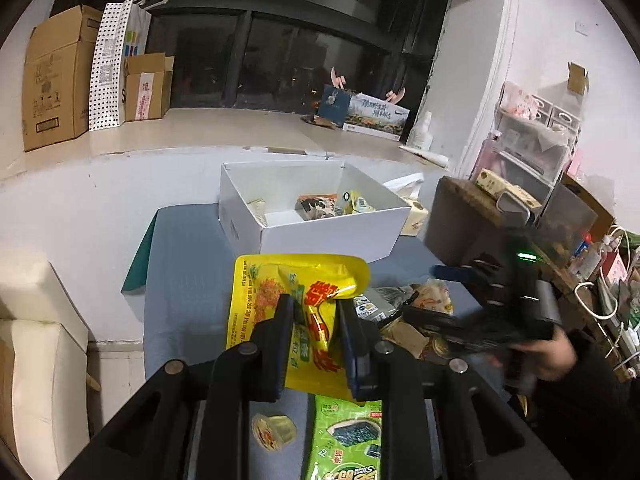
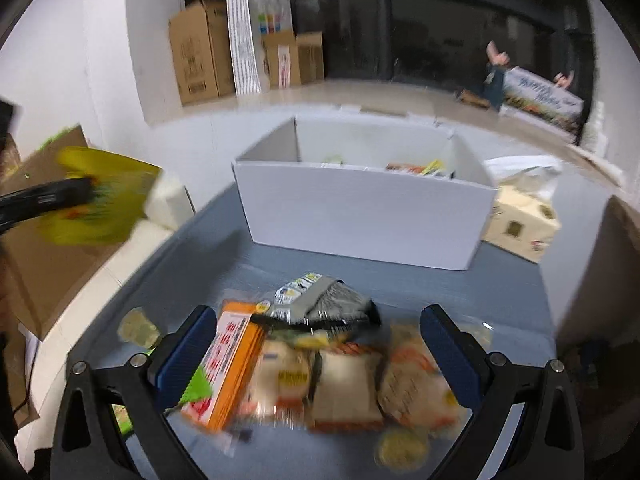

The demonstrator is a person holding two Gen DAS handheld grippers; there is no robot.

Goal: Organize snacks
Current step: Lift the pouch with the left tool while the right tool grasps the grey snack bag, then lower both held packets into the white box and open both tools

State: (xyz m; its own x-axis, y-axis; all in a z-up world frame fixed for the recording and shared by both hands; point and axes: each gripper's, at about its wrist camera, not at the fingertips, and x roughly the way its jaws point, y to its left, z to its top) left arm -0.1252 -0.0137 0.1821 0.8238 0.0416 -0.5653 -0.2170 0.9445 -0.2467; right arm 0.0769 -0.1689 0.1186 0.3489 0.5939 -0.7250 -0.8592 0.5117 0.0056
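My left gripper [image 1: 316, 306] is shut on a yellow snack bag [image 1: 296, 280] and holds it above the blue table, short of the white box [image 1: 332, 236]. The bag also shows blurred at the left of the right wrist view [image 2: 104, 204]. The white box [image 2: 360, 216] holds a few snacks. My right gripper [image 2: 316, 316] is open over a pile of snacks: an orange box [image 2: 232, 364], a grey packet [image 2: 328, 304] and pale wrapped cakes [image 2: 344, 388]. In the left wrist view the right gripper [image 1: 448, 320] is at the right, over that pile.
A green seaweed pack [image 1: 344, 440] and a small jelly cup [image 1: 274, 432] lie on the blue table [image 1: 188, 248] under my left gripper. A tissue box [image 2: 520, 224] sits right of the white box. Cardboard boxes [image 1: 60, 80] stand on the far ledge. Cluttered shelves [image 1: 540, 160] are at the right.
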